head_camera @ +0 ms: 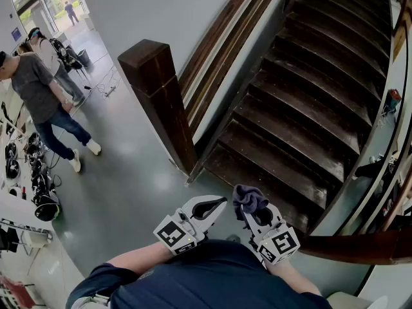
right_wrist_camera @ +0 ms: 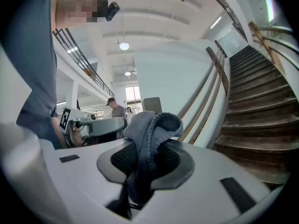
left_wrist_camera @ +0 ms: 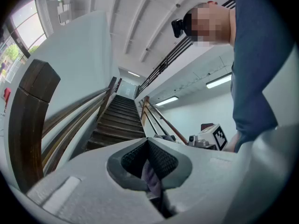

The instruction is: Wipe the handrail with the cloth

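Note:
My right gripper point(head_camera: 256, 216) is shut on a dark grey-blue cloth point(head_camera: 248, 198), which bunches up above its jaws point(right_wrist_camera: 152, 125). My left gripper point(head_camera: 207, 209) hangs beside it, jaws shut; a thin purplish sliver sits in their seam and I cannot tell what it is. Both are held close to my body at the foot of a dark wooden staircase point(head_camera: 302, 102). A brown handrail point(head_camera: 222, 28) climbs the left wall behind a thick newel post point(head_camera: 158, 95). A second handrail point(head_camera: 360, 244) curves past at the lower right, just right of the right gripper.
A person point(head_camera: 38, 89) walks on the grey floor at the far left, another behind. Headsets and cables point(head_camera: 38, 188) lie along the left edge. Items rest on the ledge point(head_camera: 389, 102) right of the stairs.

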The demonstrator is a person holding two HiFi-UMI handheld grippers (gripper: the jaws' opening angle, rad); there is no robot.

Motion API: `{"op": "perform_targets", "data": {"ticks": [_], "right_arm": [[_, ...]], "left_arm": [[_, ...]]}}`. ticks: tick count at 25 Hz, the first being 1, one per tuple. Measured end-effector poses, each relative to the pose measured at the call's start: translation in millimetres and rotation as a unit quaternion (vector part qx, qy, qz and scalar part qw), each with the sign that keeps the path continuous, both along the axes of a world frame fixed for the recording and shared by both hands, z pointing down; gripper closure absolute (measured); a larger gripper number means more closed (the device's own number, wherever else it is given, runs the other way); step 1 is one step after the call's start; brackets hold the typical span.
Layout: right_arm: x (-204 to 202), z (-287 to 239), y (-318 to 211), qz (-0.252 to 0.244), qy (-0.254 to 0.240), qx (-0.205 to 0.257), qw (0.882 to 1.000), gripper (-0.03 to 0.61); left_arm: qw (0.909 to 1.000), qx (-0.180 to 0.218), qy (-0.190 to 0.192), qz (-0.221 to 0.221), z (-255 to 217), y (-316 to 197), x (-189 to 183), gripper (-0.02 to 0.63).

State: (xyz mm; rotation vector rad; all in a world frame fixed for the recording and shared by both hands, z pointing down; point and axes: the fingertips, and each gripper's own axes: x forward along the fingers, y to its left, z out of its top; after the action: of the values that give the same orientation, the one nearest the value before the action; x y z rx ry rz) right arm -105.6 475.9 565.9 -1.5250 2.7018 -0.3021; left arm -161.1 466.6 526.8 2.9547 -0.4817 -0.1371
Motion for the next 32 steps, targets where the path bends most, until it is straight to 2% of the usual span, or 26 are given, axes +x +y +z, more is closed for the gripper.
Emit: {"op": "perform_targets", "data": {"ticks": [16, 27, 32], "right_arm": [[31.0, 10.3, -2.4, -0.009, -0.011, -0.011, 1.0, 0.485], [87.3, 20.4, -2.2, -0.016, -0.018, -0.015, 1.0, 0.485], [106.6, 21.6, -21.7, -0.012, -0.014, -0.01, 1.0, 0.485]], "left_arm": [[0.9999, -0.01, -0.01, -0.009, 11.6, -4.2, 32.3, 0.609], [0.9996, -0.005, -0.013, -0.024, 14.2, 1.5, 82.3, 0.609], [0.9996, 0.002, -0.006, -0.029, 12.5, -20.0, 96.8, 0.609]]}}
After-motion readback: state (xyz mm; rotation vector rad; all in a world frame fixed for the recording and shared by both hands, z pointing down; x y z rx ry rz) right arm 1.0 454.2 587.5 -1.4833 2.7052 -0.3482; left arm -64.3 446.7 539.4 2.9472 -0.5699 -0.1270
